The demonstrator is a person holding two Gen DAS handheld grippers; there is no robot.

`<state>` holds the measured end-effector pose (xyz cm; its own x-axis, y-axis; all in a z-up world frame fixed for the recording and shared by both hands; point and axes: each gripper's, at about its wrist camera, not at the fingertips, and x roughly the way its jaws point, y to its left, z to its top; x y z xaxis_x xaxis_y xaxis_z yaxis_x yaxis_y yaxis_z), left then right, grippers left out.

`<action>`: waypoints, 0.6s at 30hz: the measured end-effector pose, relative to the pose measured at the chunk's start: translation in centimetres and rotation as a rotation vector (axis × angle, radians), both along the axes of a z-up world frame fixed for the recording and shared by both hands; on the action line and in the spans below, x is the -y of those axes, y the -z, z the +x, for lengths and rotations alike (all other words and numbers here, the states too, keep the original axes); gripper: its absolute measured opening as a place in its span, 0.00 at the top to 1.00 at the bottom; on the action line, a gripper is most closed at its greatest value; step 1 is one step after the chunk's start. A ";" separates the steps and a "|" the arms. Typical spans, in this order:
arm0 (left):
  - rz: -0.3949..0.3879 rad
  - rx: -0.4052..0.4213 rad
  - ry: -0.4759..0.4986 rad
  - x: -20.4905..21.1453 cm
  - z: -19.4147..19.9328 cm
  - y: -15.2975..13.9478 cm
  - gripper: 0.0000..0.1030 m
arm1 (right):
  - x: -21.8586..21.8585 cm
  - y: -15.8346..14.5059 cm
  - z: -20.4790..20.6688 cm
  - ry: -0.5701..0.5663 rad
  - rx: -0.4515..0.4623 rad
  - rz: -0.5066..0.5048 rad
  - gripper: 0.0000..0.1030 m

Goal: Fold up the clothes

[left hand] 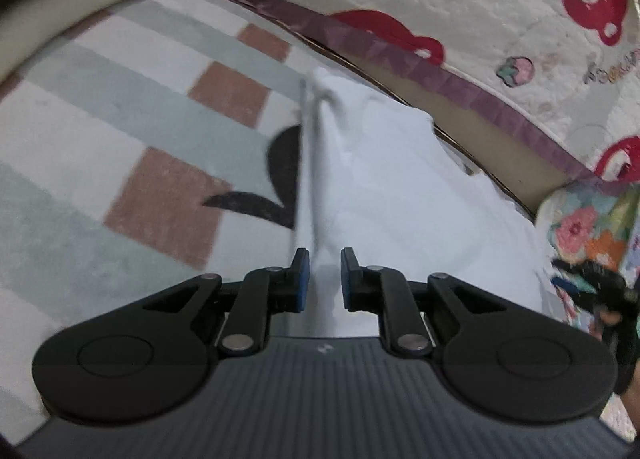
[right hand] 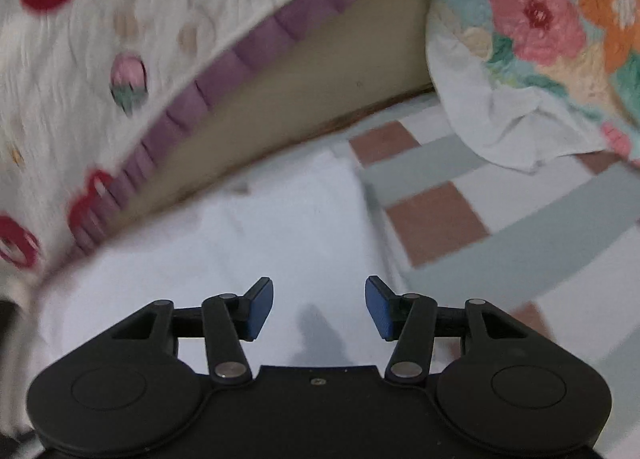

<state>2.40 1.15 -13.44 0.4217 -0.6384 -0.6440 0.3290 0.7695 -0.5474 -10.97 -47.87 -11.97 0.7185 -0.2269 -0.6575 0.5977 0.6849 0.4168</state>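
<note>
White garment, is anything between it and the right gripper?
Nothing visible. The right gripper hangs open directly over the white garment, nothing between its pads. The floral cloth lies apart, further back.

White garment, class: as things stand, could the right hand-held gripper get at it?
Probably yes: the right hand-held gripper hangs open just above the white garment, and nothing lies between them.
</note>
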 end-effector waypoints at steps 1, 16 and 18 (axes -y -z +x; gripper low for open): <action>0.034 -0.007 0.024 0.6 0.1 0.3 0.86 | 0.1 -0.3 0.5 -0.015 0.007 -0.008 0.45; 0.075 0.115 -0.020 0.5 1.0 -1.3 0.73 | 1.3 0.0 3.4 -0.056 -0.081 -0.134 0.45; 0.064 0.135 -0.017 0.6 1.6 -1.7 0.68 | 1.7 -0.5 4.1 -0.086 -0.112 -0.132 0.45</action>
